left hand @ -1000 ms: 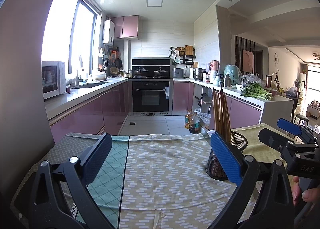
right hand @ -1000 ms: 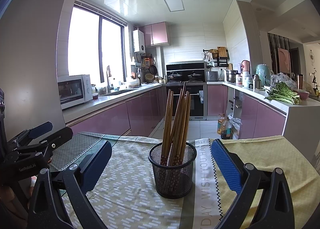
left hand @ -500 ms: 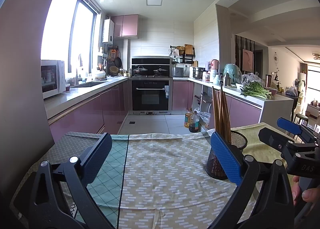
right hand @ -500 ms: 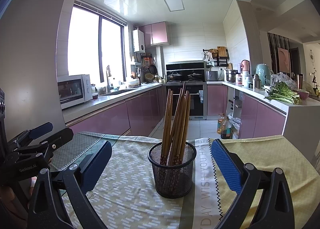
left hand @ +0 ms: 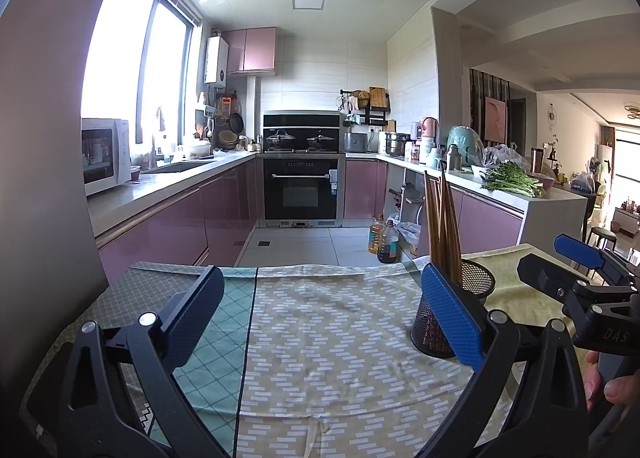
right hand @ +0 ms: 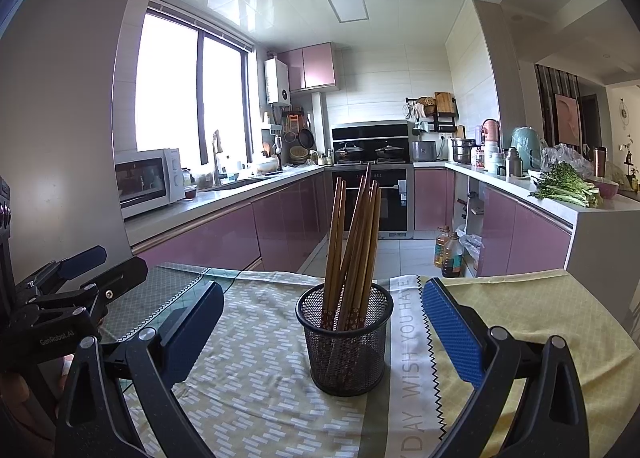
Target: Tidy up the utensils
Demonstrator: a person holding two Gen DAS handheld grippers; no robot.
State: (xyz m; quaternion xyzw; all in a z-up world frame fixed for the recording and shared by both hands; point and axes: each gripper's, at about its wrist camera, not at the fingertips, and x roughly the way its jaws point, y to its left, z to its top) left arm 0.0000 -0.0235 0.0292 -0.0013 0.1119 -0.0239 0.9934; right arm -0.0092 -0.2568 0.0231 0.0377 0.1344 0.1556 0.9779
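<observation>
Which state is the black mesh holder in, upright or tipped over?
Upright. The mesh holder stands on its flat base on the tablecloth, rim level, with the wooden chopsticks leaning inside it.

Black wire-mesh metal holder (right hand: 345, 338); brown smooth wooden chopsticks (right hand: 354, 242); matt patterned woven cloth (right hand: 256, 378); glossy pink cabinet fronts (right hand: 208, 242).

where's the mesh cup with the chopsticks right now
The mesh cup stands upright on the tablecloth, centred ahead of the open right gripper in the right wrist view. In the left wrist view it sits behind that gripper's right finger.
</observation>
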